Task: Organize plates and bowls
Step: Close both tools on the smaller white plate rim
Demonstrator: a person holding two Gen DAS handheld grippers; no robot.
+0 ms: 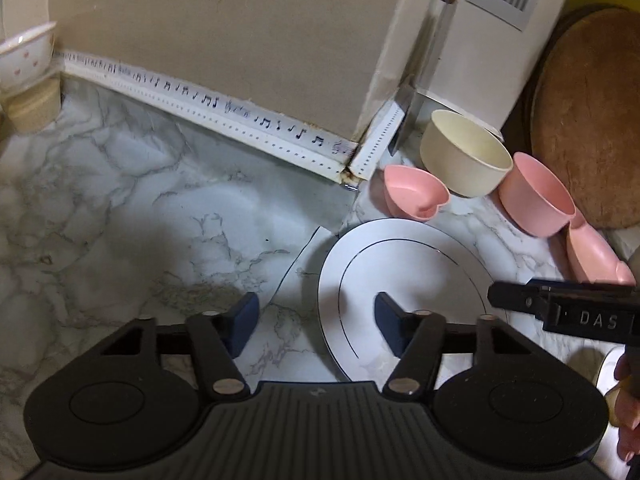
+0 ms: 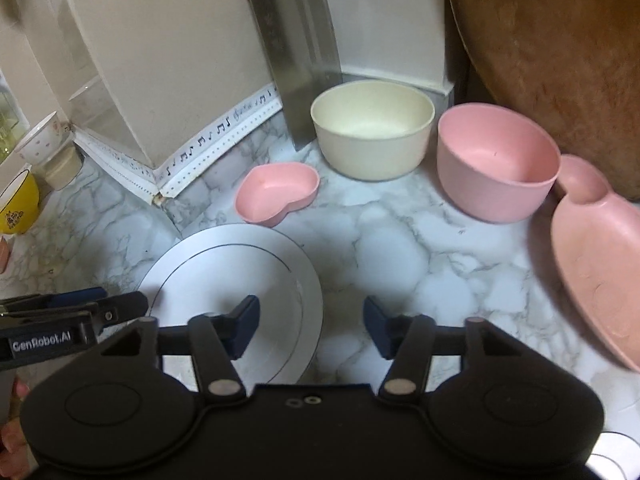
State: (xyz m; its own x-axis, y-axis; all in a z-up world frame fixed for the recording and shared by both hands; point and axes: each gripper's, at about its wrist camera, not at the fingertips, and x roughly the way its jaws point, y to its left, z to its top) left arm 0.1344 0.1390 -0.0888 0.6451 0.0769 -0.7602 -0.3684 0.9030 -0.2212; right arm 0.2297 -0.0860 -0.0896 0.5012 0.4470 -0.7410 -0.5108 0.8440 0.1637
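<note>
A white plate (image 1: 400, 264) (image 2: 224, 264) with a thin dark ring lies flat on the marble counter. My left gripper (image 1: 316, 320) is open, straddling the plate's left rim: one pad over the plate, the other over the bare counter. My right gripper (image 2: 312, 320) is open too and straddles the opposite rim in the same way. Neither pair of pads presses on the plate. Behind it stand a cream bowl (image 2: 372, 128), a pink bowl (image 2: 496, 164) and a small pink heart-shaped dish (image 2: 276, 192). A large pink dish (image 2: 600, 256) lies at the right.
A round wooden board (image 2: 560, 60) leans at the back right, and a cleaver (image 2: 296, 52) stands against the wall behind the cream bowl. A white heart-patterned bowl (image 1: 28, 56) and a yellow bowl (image 2: 18, 204) sit far left. A hand shows at each frame's edge.
</note>
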